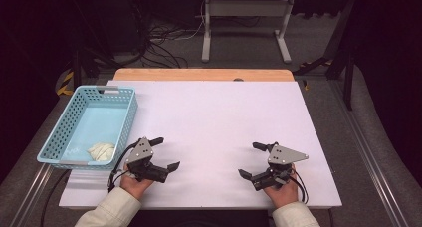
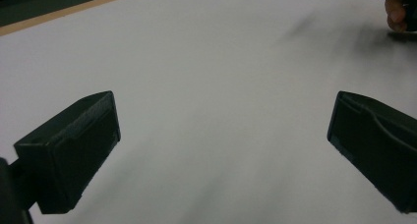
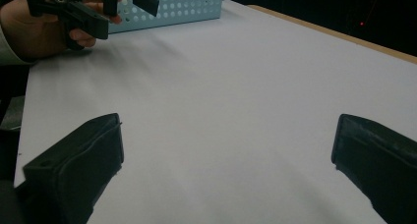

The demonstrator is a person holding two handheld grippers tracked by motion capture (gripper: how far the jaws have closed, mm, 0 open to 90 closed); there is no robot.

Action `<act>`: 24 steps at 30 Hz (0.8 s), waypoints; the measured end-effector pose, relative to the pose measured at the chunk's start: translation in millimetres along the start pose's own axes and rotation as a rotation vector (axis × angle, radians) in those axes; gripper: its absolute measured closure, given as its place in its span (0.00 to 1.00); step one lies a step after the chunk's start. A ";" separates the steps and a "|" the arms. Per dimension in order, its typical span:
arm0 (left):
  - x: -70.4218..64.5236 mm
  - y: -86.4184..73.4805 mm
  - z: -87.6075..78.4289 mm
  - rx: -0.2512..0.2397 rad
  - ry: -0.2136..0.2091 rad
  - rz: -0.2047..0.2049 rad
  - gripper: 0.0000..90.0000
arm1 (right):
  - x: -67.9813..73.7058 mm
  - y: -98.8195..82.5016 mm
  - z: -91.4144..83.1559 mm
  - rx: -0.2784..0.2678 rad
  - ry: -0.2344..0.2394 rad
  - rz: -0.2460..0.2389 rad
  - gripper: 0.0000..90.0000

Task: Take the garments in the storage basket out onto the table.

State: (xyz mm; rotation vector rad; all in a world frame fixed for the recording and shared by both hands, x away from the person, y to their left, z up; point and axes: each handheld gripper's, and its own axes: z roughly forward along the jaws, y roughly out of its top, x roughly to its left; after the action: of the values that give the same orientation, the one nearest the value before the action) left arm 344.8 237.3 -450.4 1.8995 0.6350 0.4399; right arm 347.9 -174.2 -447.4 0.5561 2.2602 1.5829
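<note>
My left gripper [image 1: 166, 153] rests near the front left of the white table top [image 1: 219, 122], held in a hand, its jaws wide apart with nothing between them. In the left gripper view the gripper [image 2: 223, 135] looks over bare white surface. My right gripper [image 1: 252, 160] sits at the front right, also open and empty; in the right gripper view the gripper [image 3: 228, 150] faces the bare table, with the other hand and the left gripper [image 3: 105, 10] at the upper left. A crumpled white cloth [image 1: 101, 151] lies in the light blue basket [image 1: 67, 122].
The perforated blue basket [image 3: 187, 8] stands at the table's left edge. A wooden board edge [image 1: 204, 74] runs along the far side. Beyond it, cables [image 1: 154, 43] and a white stand [image 1: 246, 23] sit on the floor. Metal rails flank the table.
</note>
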 end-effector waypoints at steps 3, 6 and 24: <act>0.0 0.8 -0.8 -0.003 -0.009 -0.001 0.01 | -0.1 -0.1 0.1 0.000 0.001 0.001 0.00; -0.5 2.5 -1.6 -0.010 -0.019 -0.002 0.01 | -0.4 -0.4 0.7 0.003 0.004 0.001 0.00; -5.7 22.5 -10.4 0.008 -0.036 0.031 0.01 | 0.4 -1.1 3.7 0.012 0.020 -0.003 0.00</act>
State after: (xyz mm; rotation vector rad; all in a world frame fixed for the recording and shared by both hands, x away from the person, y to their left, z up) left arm 339.5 234.1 -425.7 1.9229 0.5858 0.4226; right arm 349.2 -171.4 -449.7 0.5423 2.2858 1.5810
